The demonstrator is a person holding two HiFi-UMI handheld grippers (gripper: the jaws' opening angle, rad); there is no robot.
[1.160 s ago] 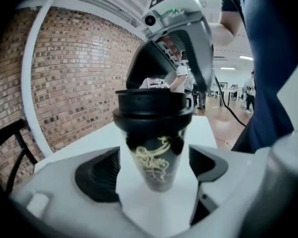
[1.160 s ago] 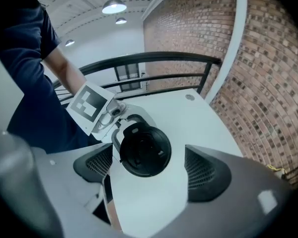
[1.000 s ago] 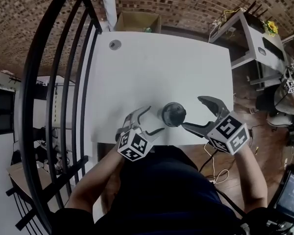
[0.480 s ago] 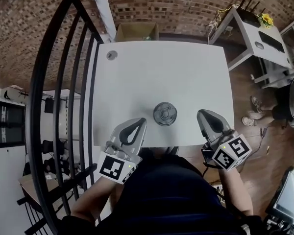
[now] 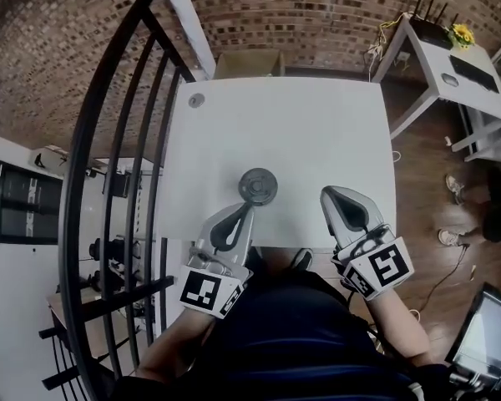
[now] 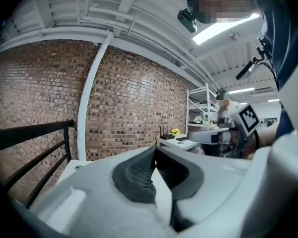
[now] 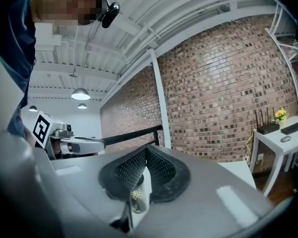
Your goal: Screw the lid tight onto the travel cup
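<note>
The dark travel cup (image 5: 257,185), lid on top, stands upright on the white table (image 5: 301,132) near its front edge. My left gripper (image 5: 248,207) is shut and empty, its tips just short of the cup on the near side. My right gripper (image 5: 329,193) is also shut and empty, a little way to the cup's right. In the left gripper view the left gripper (image 6: 155,150) shows its jaws meeting at the tips. The right gripper (image 7: 146,148) is likewise closed in its own view, and the cup (image 7: 137,196) shows through the slit lower down, beyond the jaws.
A black metal railing (image 5: 108,182) runs along the table's left side. A cardboard box (image 5: 249,63) sits behind the table by the brick wall. A white side table (image 5: 451,57) stands at the right, and a screen (image 5: 488,332) at the lower right.
Both grippers stood open on either side of the cup a second ago. They have shut and drawn back towards the table's front edge, leaving the cup standing alone.
</note>
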